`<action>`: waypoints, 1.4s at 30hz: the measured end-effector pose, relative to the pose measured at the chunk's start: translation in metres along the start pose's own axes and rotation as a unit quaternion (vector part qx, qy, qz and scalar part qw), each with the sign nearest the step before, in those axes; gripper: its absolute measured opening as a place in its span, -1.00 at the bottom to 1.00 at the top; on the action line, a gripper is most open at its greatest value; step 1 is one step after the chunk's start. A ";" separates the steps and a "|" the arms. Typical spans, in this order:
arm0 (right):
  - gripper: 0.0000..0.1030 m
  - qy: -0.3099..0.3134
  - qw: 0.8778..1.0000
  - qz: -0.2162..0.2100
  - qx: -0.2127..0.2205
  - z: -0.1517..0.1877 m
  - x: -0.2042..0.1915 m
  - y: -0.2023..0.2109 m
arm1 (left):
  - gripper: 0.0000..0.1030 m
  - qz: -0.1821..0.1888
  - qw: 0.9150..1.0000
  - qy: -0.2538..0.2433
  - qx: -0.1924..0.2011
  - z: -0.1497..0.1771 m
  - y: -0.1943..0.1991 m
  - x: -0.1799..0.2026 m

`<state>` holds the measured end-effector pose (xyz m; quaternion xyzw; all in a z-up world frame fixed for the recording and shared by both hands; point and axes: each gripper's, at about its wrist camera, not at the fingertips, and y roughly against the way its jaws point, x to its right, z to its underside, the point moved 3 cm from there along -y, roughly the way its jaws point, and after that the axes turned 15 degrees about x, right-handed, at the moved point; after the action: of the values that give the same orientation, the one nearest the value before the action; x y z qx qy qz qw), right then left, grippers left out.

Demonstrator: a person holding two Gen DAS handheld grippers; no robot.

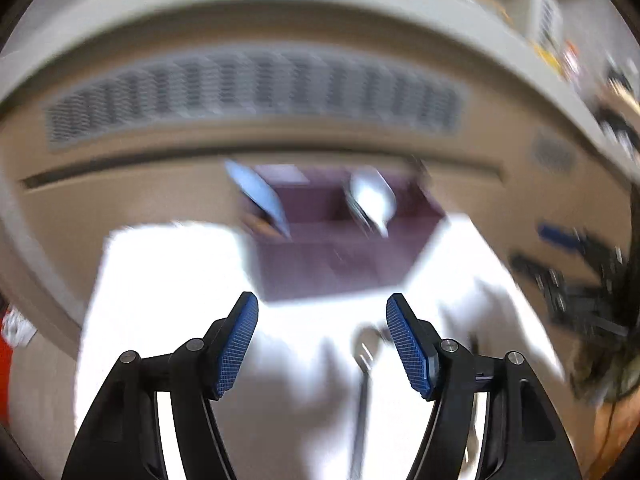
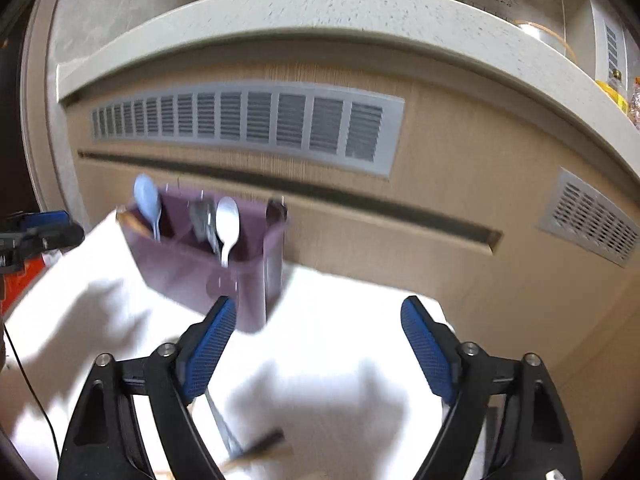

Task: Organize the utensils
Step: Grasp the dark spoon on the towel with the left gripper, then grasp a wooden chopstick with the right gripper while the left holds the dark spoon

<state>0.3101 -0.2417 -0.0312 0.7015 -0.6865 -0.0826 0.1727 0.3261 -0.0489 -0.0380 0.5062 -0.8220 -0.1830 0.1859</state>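
Observation:
A purple utensil holder [image 1: 340, 256] [image 2: 192, 264] stands at the far edge of a white table top [image 2: 340, 340]. In it stand a pale blue spoon [image 2: 146, 200] [image 1: 256, 192], a white spoon [image 2: 227, 220] [image 1: 372, 196] and a metal utensil [image 2: 202, 216]. My left gripper [image 1: 322, 298] is open and empty, hovering in front of the holder; a blurred metal utensil [image 1: 362, 380] lies on the table just below its right finger. My right gripper [image 2: 318, 300] is open and empty too, to the right of the holder. A metal utensil [image 2: 224, 428] and a dark stick-like piece [image 2: 260, 448] lie below it.
A beige cabinet front with a long grey vent grille [image 2: 248, 120] and a smaller grille [image 2: 592, 220] rises right behind the table, under a pale speckled counter [image 2: 320, 4]. The left gripper's blue-tipped body [image 2: 40, 232] shows at the left edge. The left view is badly blurred.

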 end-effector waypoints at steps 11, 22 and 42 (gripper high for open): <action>0.03 0.009 0.998 -0.034 -0.058 0.055 -0.011 0.039 | -0.03 0.042 0.988 -0.099 -0.115 0.050 -0.067 0.056; 0.03 -0.027 0.993 -0.043 -0.106 0.097 -0.002 0.051 | -0.20 0.028 0.979 -0.113 -0.169 0.055 -0.109 0.057; 0.05 -0.017 0.992 -0.059 -0.113 0.082 -0.022 0.055 | -0.36 -0.069 0.996 -0.056 0.026 0.035 0.025 0.022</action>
<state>0.2291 -0.2306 -0.0904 0.7152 -0.6330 -0.1820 0.2339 0.2805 -0.0540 -0.0533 0.5550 -0.7988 -0.2022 0.1136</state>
